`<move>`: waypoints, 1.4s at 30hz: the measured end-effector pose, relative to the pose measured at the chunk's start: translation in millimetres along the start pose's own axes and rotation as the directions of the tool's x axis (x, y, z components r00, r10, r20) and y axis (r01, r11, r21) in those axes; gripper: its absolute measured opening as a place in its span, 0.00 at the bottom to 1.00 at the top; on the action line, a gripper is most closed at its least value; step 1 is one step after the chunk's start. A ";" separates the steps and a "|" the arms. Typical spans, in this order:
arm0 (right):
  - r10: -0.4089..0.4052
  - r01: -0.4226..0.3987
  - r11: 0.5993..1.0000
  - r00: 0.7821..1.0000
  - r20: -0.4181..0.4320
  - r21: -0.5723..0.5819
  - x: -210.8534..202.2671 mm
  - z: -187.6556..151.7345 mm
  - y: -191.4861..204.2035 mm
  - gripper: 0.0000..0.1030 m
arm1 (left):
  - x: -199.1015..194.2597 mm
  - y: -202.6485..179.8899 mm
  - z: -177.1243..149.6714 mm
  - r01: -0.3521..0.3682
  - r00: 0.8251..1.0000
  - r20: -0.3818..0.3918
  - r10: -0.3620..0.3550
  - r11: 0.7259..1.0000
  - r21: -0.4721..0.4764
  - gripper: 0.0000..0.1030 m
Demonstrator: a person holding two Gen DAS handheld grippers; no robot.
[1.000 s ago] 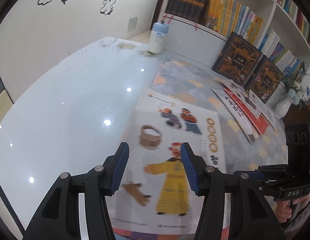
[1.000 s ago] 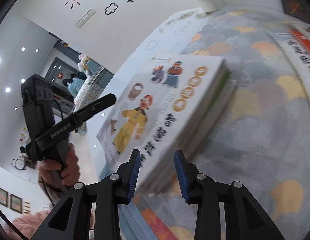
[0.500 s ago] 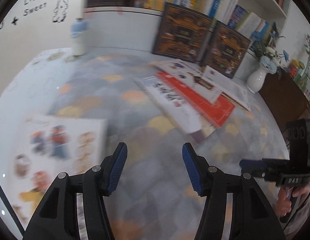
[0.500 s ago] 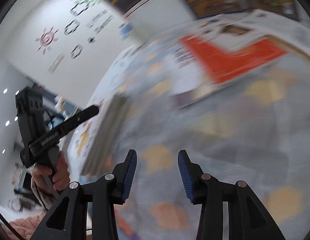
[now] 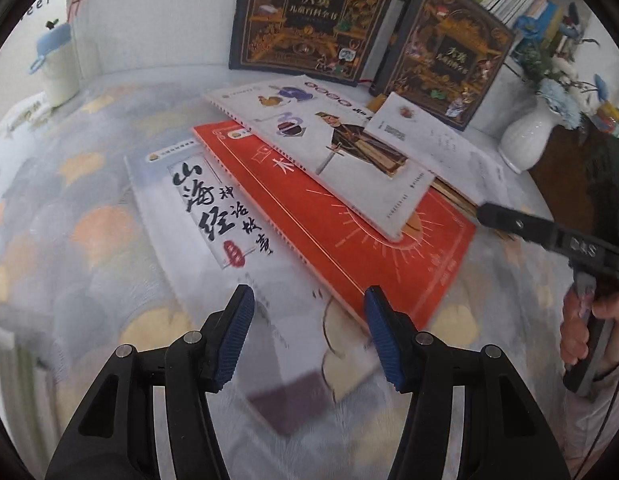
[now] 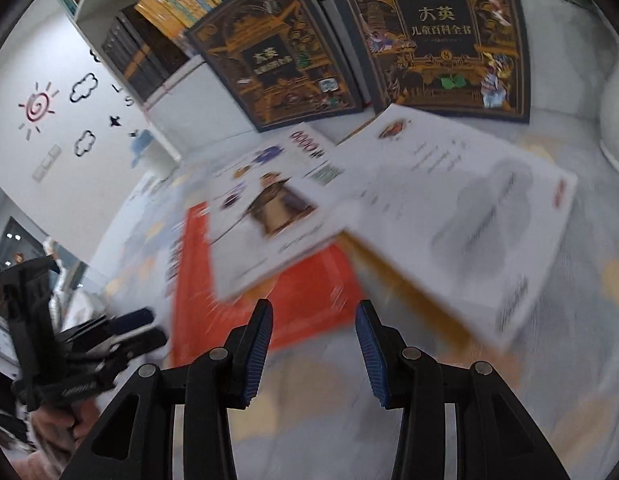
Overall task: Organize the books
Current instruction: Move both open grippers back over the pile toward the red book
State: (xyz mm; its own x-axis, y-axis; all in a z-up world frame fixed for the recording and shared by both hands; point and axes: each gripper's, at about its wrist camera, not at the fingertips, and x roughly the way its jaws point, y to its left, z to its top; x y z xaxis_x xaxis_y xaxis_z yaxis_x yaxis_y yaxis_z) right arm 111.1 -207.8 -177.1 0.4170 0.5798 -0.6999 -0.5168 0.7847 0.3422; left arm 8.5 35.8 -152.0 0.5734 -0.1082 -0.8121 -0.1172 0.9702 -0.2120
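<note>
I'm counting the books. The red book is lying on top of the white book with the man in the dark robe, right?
No, the other way round. In the left wrist view the white book with the robed man lies on top of the red book, covering its far part.

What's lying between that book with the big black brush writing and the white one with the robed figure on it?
The red book. In the left wrist view it overlaps the brush-writing book, and the robed-figure book rests partly on top of it.

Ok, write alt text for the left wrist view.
The open, empty left gripper hovers over a white book with black calligraphy, overlapped by a red book and an illustrated white one on a patterned mat.
</note>
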 end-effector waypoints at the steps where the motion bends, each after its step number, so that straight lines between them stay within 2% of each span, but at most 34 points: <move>1: -0.003 0.003 1.000 1.000 -0.009 -0.006 9.1 4.6 -1.8 0.40 | 1.5 -0.2 -0.3 -0.005 1.000 0.025 0.005 1.000 0.010 0.60; 2: 0.034 -0.034 0.999 0.999 -0.022 -0.010 19.6 7.5 -3.0 0.40 | 3.5 -0.5 -1.0 -0.020 0.999 0.043 0.019 1.000 0.022 0.63; 3: 0.072 -0.073 0.997 0.997 -0.032 -0.010 26.7 7.4 -4.4 0.46 | 5.0 0.1 -0.7 -0.025 0.998 0.056 0.023 0.999 0.030 0.65; 5: 0.147 -0.147 0.988 0.989 0.002 -0.055 34.2 2.1 -3.0 0.61 | 6.4 2.6 -1.8 -0.017 0.996 0.085 0.015 0.999 0.032 0.67; 6: 0.157 -0.155 0.983 0.987 0.014 -0.094 36.7 -1.9 1.7 0.68 | 6.1 4.3 -1.7 -0.016 0.994 0.104 0.013 0.999 0.028 0.67; 7: 0.129 -0.126 0.982 0.992 0.010 -0.142 38.2 -4.5 9.0 0.71 | 6.8 4.7 -2.7 -0.017 0.992 0.123 0.013 0.999 0.031 0.68; 9: 0.108 -0.106 0.981 0.994 0.006 -0.163 39.9 -4.9 14.5 0.73 | 8.6 2.6 -4.6 -0.030 0.988 0.151 0.021 0.998 0.058 0.71; 13: 0.158 -0.155 0.979 0.987 0.014 -0.133 37.5 -4.4 7.1 0.74 | 9.4 -0.3 -4.6 -0.040 0.987 0.157 0.031 0.997 0.059 0.75; 18: 0.150 -0.148 0.975 0.989 0.000 -0.163 39.7 -5.5 14.2 0.83 | 13.4 -8.0 -4.7 -0.063 0.988 0.143 0.049 0.993 0.100 0.87; 23: 0.150 -0.148 0.976 0.989 0.001 -0.162 40.5 -5.6 14.4 0.83 | 15.1 -9.2 -4.0 -0.073 0.989 0.137 0.057 0.991 0.110 0.95; 30: 0.151 -0.149 0.975 0.989 0.000 -0.163 41.3 -5.0 14.5 0.84 | 15.5 -11.5 -4.8 -0.080 0.988 0.137 0.064 0.990 0.115 0.95; 33: 0.156 -0.156 0.972 0.988 -0.014 -0.173 43.0 -4.4 16.8 0.88 | 17.4 -15.1 -3.7 -0.103 0.988 0.132 0.085 0.986 0.133 0.95; 36: 0.140 -0.141 0.975 0.990 -0.022 -0.174 43.6 -4.0 20.2 0.89 | 16.5 -11.6 -2.2 -0.079 0.991 0.122 0.063 0.988 0.135 0.94; 38: 0.140 -0.142 0.980 0.990 -0.030 -0.137 40.7 -5.6 24.1 0.89 | 14.1 -11.1 -2.8 -0.069 0.993 0.109 0.053 0.986 0.154 0.88; 40: 0.164 -0.170 0.980 0.985 -0.059 -0.107 36.5 -7.8 30.8 0.88 | 10.4 -11.4 -5.7 -0.046 0.995 0.096 0.030 0.985 0.168 0.85; 42: 0.237 -0.243 0.968 0.967 -0.097 -0.058 33.6 -12.5 38.0 0.88 | 6.3 -13.4 -10.7 -0.028 0.997 0.079 0.012 0.979 0.202 0.83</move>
State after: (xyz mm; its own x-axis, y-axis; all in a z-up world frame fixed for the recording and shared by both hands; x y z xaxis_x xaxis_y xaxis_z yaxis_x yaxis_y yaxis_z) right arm 96.2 -161.2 -195.5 0.2077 0.7252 -0.6565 -0.6451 0.6060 0.4654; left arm 5.0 19.7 -160.1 0.6345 -0.0788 -0.7689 0.0334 0.9967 -0.0746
